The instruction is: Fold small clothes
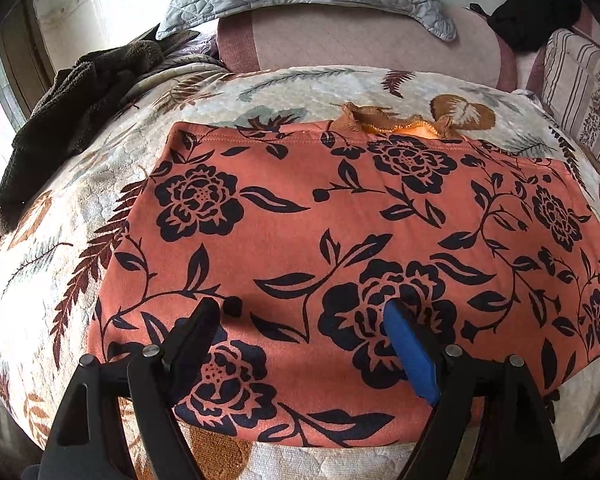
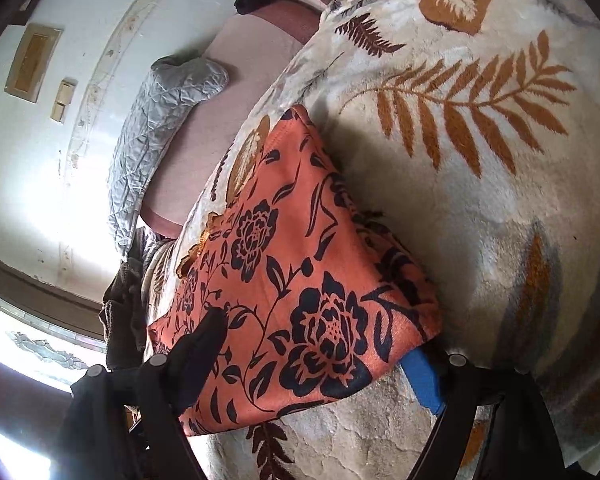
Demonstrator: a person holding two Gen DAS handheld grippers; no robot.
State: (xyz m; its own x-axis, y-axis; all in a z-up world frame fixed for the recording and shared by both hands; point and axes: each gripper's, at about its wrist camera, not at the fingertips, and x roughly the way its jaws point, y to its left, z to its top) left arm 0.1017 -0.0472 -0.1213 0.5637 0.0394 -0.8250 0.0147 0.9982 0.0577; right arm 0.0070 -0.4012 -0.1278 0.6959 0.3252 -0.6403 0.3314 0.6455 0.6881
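Fingers of both grippers stand wide apart, pinching nothing. Between and beneath the left gripper (image 1: 304, 312) spreads the salmon-orange garment printed with dark navy flowers (image 1: 340, 232), lying flat; its near hem runs just behind the fingertips. On the right gripper (image 2: 320, 344), one corner of the cloth drapes over the blue pad (image 2: 422, 380). To fold well, I judge each side should close on one near corner, lifting evenly. Underneath lies a cream plush blanket with rust fern leaves (image 2: 480, 208).
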